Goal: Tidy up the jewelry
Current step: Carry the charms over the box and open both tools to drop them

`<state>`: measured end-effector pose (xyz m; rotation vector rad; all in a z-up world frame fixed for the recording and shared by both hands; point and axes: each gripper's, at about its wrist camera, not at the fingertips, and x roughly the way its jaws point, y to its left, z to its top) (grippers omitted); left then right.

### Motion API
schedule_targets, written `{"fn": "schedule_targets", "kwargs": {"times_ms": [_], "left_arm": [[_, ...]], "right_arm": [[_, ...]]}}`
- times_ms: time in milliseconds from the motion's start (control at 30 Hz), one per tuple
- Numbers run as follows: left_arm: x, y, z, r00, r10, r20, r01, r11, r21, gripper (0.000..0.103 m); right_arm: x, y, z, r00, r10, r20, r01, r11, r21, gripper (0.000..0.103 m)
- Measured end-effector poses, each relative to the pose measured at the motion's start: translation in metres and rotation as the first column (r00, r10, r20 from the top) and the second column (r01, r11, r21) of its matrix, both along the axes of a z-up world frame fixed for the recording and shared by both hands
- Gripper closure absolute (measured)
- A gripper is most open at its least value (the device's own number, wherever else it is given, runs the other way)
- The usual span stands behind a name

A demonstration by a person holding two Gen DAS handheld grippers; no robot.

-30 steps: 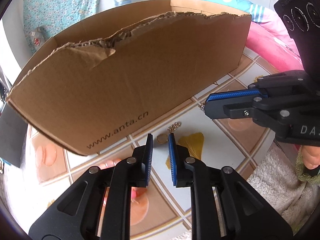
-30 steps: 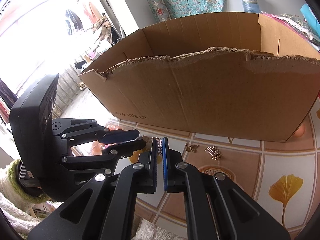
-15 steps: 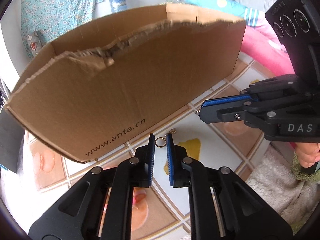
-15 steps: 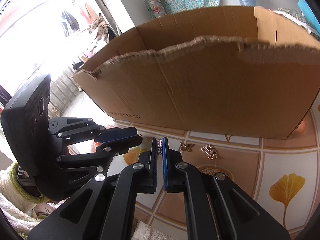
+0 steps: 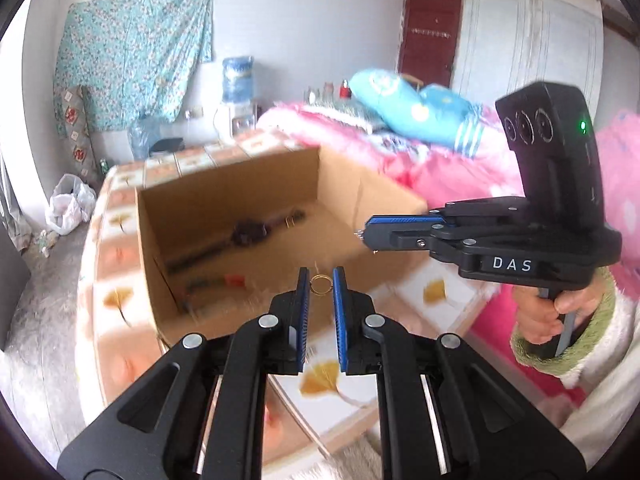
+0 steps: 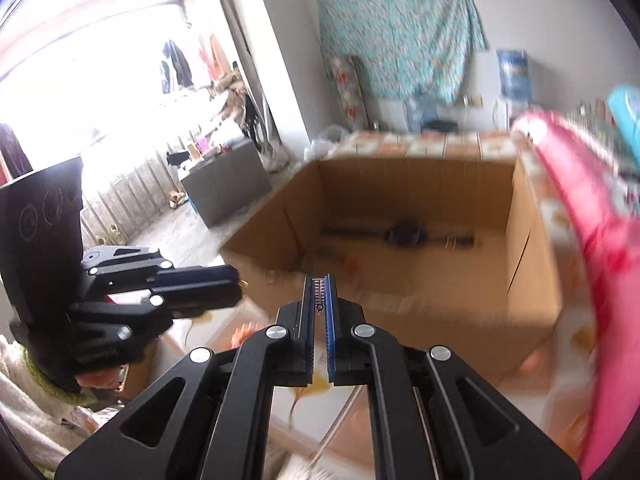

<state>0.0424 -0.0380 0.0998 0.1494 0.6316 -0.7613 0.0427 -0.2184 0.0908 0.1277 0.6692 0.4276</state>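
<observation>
My right gripper point(image 6: 320, 282) has its jaws closed on a small chain piece point(image 6: 319, 294), above the open cardboard box point(image 6: 532, 256). Inside I see a dark watch point(image 6: 404, 235). The left gripper point(image 6: 236, 286) is at left.

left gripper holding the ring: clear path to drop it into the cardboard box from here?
Probably yes. The left gripper, shut on the gold ring, sits at the near rim of the cardboard box, whose top is open. The right gripper is off to the side.
</observation>
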Motion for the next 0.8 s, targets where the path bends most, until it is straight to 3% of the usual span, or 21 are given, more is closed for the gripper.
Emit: {"fn": "schedule_targets", "kwargs": {"times_ms": [133,267,400,600,800], "left_arm": [[0.049,-0.02,0.005,0.994,0.07,-0.08,-0.065,0.995,0.071,0.092],[0.108,-0.04,-0.011,0.959,0.085,-0.27,-0.059,0.993,0.105,0.092],[0.151,-0.063,-0.034,0.92,0.134,-0.368,-0.07,0.981,0.183,0.092],[0.169,-0.081,-0.054,0.89,0.178,-0.419,-0.087,0.97,0.228,0.092],[0.172,-0.089,-0.052,0.903,0.176,-0.392,-0.09,0.97,0.228,0.09]], "right_arm": [[0.048,-0.02,0.009,0.996,-0.011,-0.086,0.006,0.998,-0.061,0.098],[0.101,-0.03,0.0,0.975,-0.015,-0.221,-0.013,0.992,-0.125,0.098],[0.139,-0.038,-0.018,0.944,-0.009,-0.33,-0.04,0.989,-0.143,0.098],[0.154,-0.05,-0.035,0.925,-0.014,-0.38,-0.036,0.992,-0.123,0.097],[0.147,-0.065,-0.027,0.953,-0.027,-0.301,-0.003,0.995,-0.098,0.097]]}}
